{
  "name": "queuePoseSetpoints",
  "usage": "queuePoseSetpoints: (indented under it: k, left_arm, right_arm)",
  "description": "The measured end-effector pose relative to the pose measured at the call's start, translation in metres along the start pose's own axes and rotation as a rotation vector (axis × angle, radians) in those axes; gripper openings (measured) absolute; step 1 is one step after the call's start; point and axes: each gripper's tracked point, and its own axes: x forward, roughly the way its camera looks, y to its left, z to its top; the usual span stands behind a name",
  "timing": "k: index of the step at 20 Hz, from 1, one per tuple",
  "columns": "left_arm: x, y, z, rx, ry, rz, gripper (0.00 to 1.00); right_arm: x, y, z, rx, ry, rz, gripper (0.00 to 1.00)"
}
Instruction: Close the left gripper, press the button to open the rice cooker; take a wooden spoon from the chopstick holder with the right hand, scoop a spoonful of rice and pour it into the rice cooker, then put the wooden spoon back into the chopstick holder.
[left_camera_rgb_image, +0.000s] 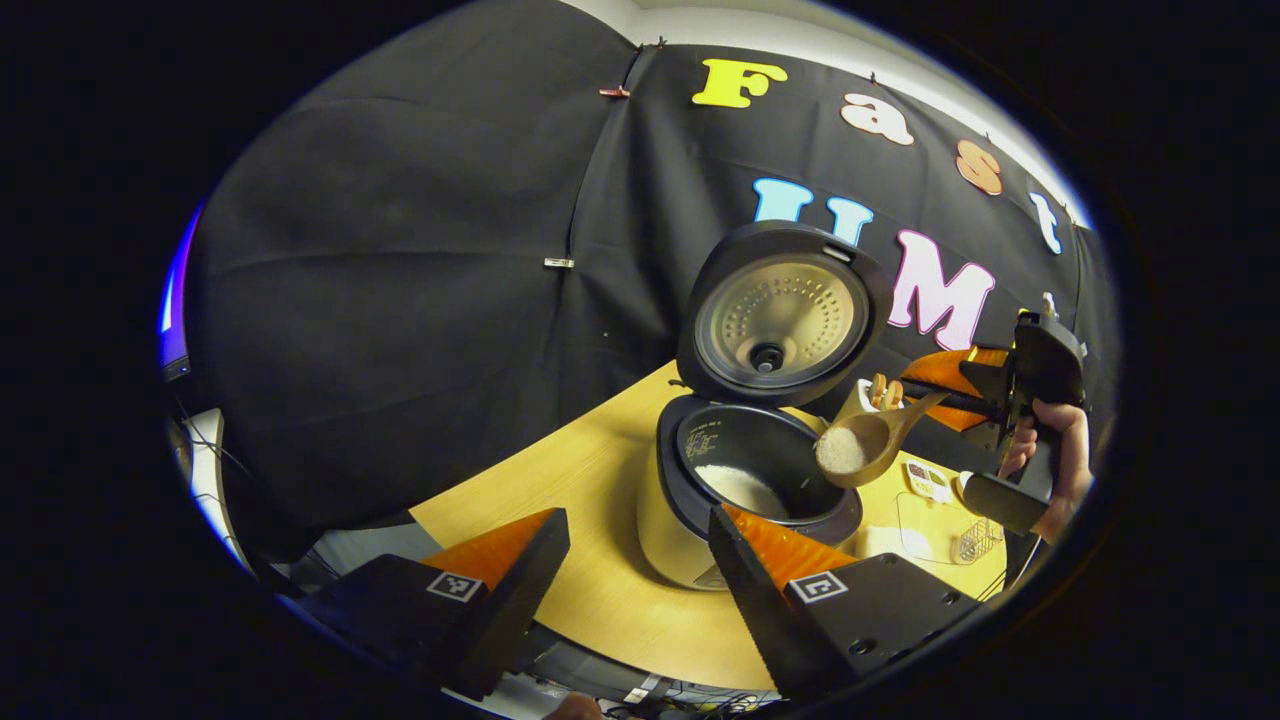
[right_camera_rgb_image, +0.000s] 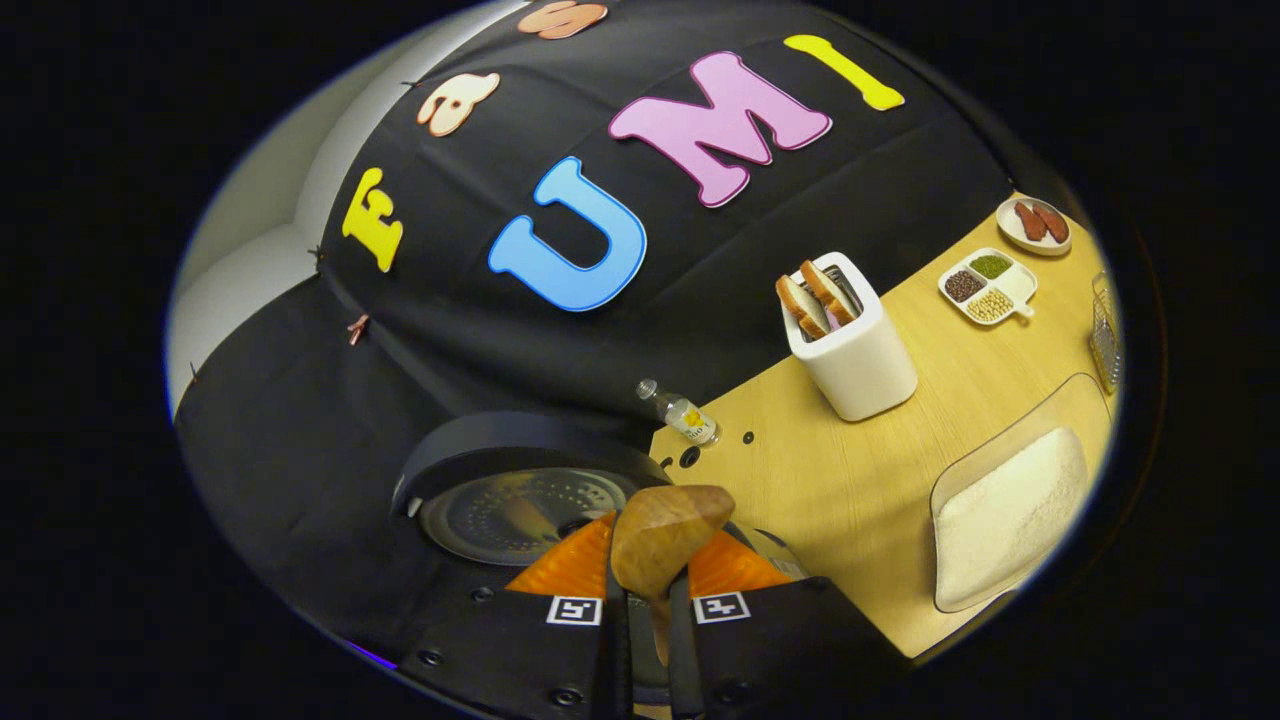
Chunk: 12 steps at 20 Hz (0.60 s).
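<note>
We grip the wooden spoon (left_camera_rgb_image: 868, 444) of rice in our right tongs (right_camera_rgb_image: 640, 600), at three o'clock over the open rice cooker (left_camera_rgb_image: 745, 480); our left tongs (left_camera_rgb_image: 640, 570) gape empty above the desk (left_camera_rgb_image: 590, 500).

Black cloth (left_camera_rgb_image: 420, 300) hangs as the booth's wall, draped in soft folds and pinned in places with small clips (left_camera_rgb_image: 559, 263). Above its top edge a strip of pale wall (right_camera_rgb_image: 250, 250) shows, meeting another pale surface at a corner. The bench (left_camera_rgb_image: 600, 560) is light wood with a fine grain, its surface lit evenly and warmly from above; two small dark holes (right_camera_rgb_image: 690, 457) sit in it near the cloth. At the far left in the left gripper view a thin band of bluish light (left_camera_rgb_image: 172, 300) glows at the cloth's edge. Below the bench's near edge some cables (left_camera_rgb_image: 690, 705) lie in shadow.
</note>
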Motion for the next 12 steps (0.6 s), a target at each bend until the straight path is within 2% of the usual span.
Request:
queuePoseSetpoints:
  k: [7, 12]
  left_arm:
    - [0.008, 0.003, -0.01, -0.007, 0.028, 0.013, 0.95]
    - [0.012, 0.003, -0.016, -0.011, 0.043, 0.016, 0.95]
  right_arm:
    - [0.011, 0.015, -0.028, -0.2, 0.001, 0.086, 0.18]
    - [0.008, 0.029, -0.057, -0.287, 0.053, 0.18, 0.18]
